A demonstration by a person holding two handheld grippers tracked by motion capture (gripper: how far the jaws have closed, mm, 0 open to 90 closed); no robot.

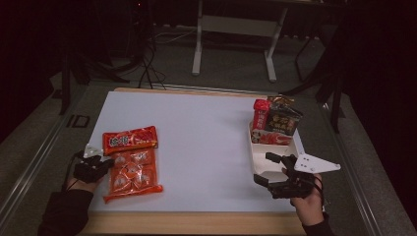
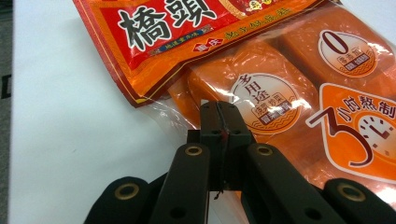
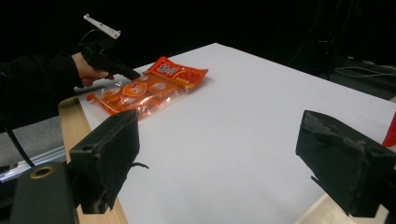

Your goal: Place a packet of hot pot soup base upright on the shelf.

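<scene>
The left gripper point(image 2: 219, 122) is clamped on the clear edge of the orange packet point(image 1: 132, 173), which lies just below the red packet point(image 1: 130, 139) on the counter point(image 1: 206, 147). The thin film may slip out or tear when lifted. The right gripper point(image 1: 275, 170) stands apart, empty.

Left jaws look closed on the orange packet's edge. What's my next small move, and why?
Probably lift the left gripper a little to test the grip. Its jaws are shut on the clear edge of the orange seasoning packet, whose far end lies under the red packet; the white tray already holds snacks.
</scene>
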